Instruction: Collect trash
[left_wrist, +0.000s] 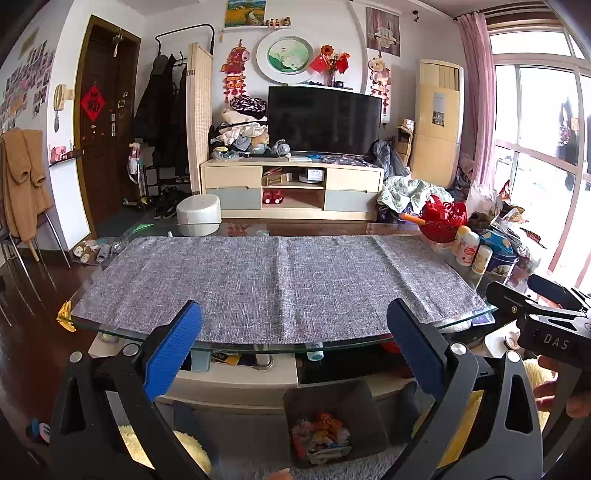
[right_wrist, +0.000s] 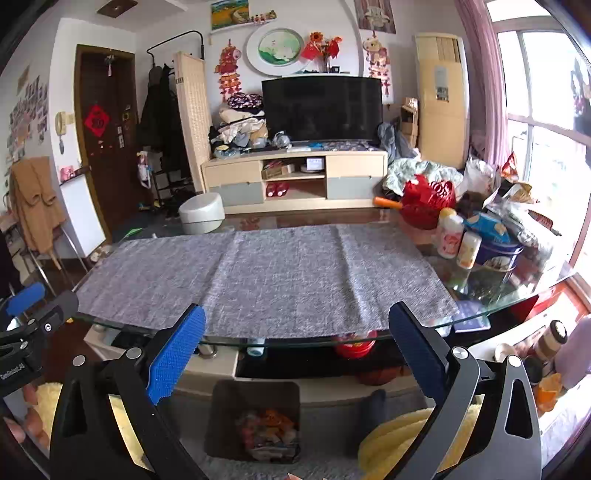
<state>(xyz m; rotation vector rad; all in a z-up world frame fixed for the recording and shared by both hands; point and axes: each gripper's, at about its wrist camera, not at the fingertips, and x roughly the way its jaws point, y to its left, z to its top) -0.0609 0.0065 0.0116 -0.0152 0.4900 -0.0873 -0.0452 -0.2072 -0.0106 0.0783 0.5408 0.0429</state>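
A dark grey trash bin (left_wrist: 334, 421) stands on the floor below the glass table's near edge, with crumpled colourful wrappers (left_wrist: 321, 435) inside; it also shows in the right wrist view (right_wrist: 256, 421). My left gripper (left_wrist: 295, 339) is open and empty, held above the bin in front of the table. My right gripper (right_wrist: 297, 343) is open and empty too, beside the left one. A grey cloth mat (left_wrist: 277, 284) covers the glass table (left_wrist: 96, 328); no trash shows on the mat.
Bottles (right_wrist: 452, 240), a blue tin (right_wrist: 496, 254), a red basket (right_wrist: 428, 203) and snack bags crowd the table's right end. A TV stand (left_wrist: 291, 184) and a white stool (left_wrist: 199, 214) stand beyond. Yellow slippers (right_wrist: 413, 439) lie beside the bin.
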